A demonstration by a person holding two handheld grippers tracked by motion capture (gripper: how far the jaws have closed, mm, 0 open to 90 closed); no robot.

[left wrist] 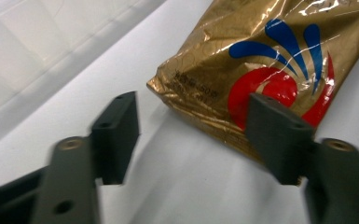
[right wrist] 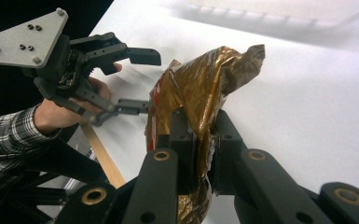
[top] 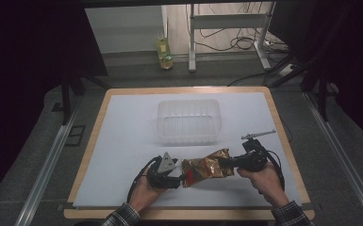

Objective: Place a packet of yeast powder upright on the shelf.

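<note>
Nearest the person's edge of the table (top: 283, 141), two plaid-sleeved forearms come in, each hand holding a gripper over the white sheet (top: 122, 141) that covers the tabletop. The left gripper (top: 175, 179) lies low at the left end of a gold foil bag (top: 206, 167), its jaws spread wide; in the left gripper view the two black jaws stand well apart, with the bag's crimped corner (left wrist: 177, 91) between them and one jaw overlapping the red and blue logo (left wrist: 284, 70), gripping nothing. The right gripper view shows that same gripper (right wrist: 137, 79) from the far side, its grey three-cornered plate (right wrist: 25, 37) on top and its jaws splayed beside the bag. The right gripper (top: 226, 163) is clamped on the other end of the bag: in the right gripper view its jaws are pressed together on a crumpled fold of the foil (right wrist: 200, 107), and the bag rises twisted above them. The bag thus lies across the near middle of the sheet, between the two grippers. Beyond it, toward the far half of the table, stands a clear plastic tub (top: 188, 121), well apart from the bag. Past the table's far edge, a bottle of yellowish liquid (top: 164, 52) stands on the floor near a metal frame (top: 226, 23) and loose cables.
</note>
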